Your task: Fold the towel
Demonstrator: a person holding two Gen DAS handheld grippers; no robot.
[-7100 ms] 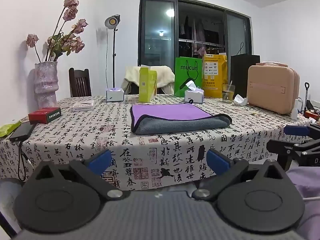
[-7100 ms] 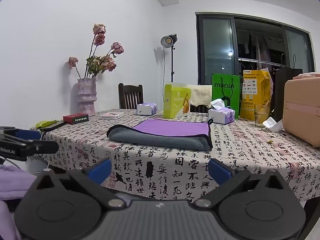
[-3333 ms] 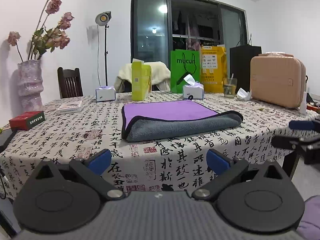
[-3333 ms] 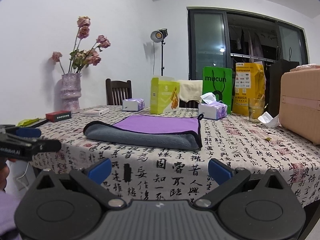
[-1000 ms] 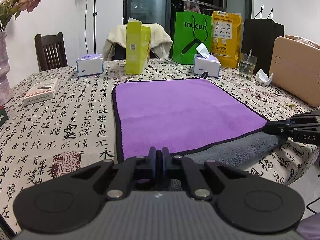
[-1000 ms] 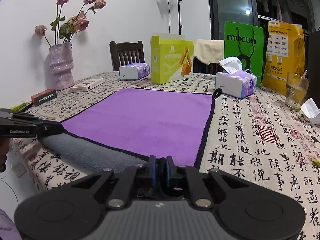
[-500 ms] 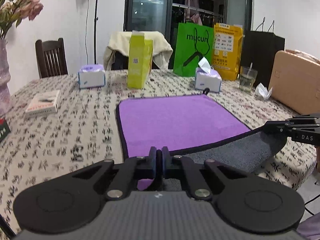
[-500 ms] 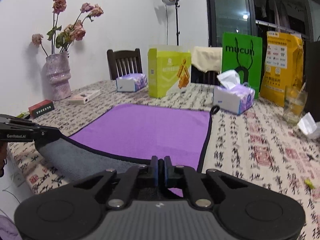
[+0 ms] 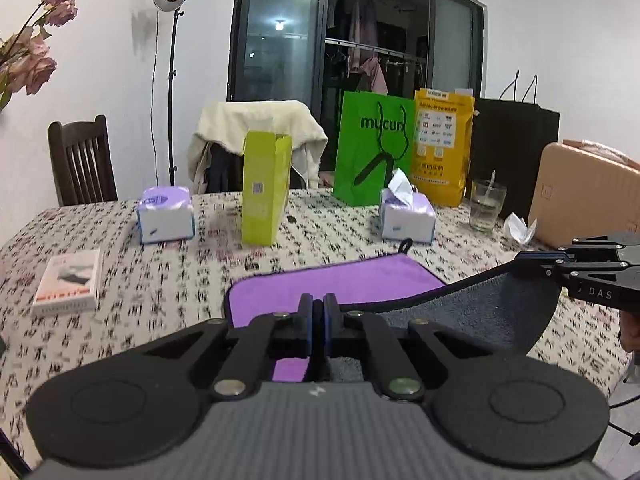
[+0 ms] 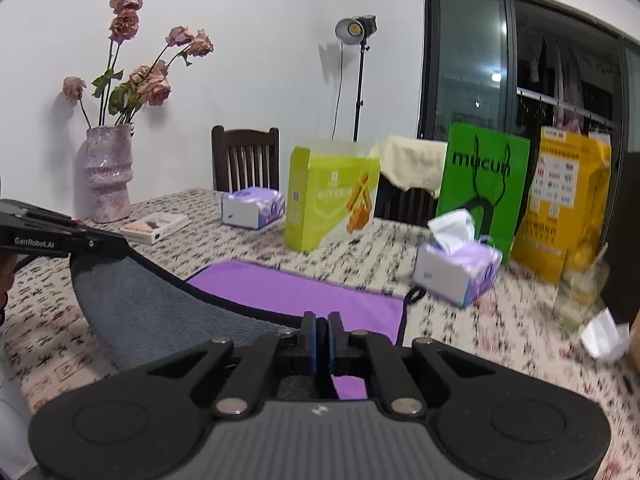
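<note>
The towel [image 9: 340, 280] is purple on one face and grey on the other, with a black hem. Its far part lies on the patterned tablecloth [image 9: 160, 280]. My left gripper [image 9: 319, 308] is shut on the near left corner. My right gripper [image 10: 322, 328] is shut on the near right corner. Both hold the near edge raised above the table, so the grey underside [image 10: 152, 308] hangs between them. The right gripper shows at the right of the left wrist view [image 9: 536, 258], and the left gripper at the left of the right wrist view [image 10: 112, 246].
Behind the towel stand a yellow-green box [image 9: 264, 188], two tissue boxes [image 9: 406, 220] [image 9: 165, 214], a green bag [image 9: 374, 148], a yellow bag [image 9: 442, 148] and a glass [image 9: 485, 206]. A tan case [image 9: 580, 196] is at the right, a vase [image 10: 108, 174] and a small book [image 9: 68, 282] at the left.
Both grippers came in open, shut on the towel's near corners, and have lifted the near edge higher and moved it toward the far side.
</note>
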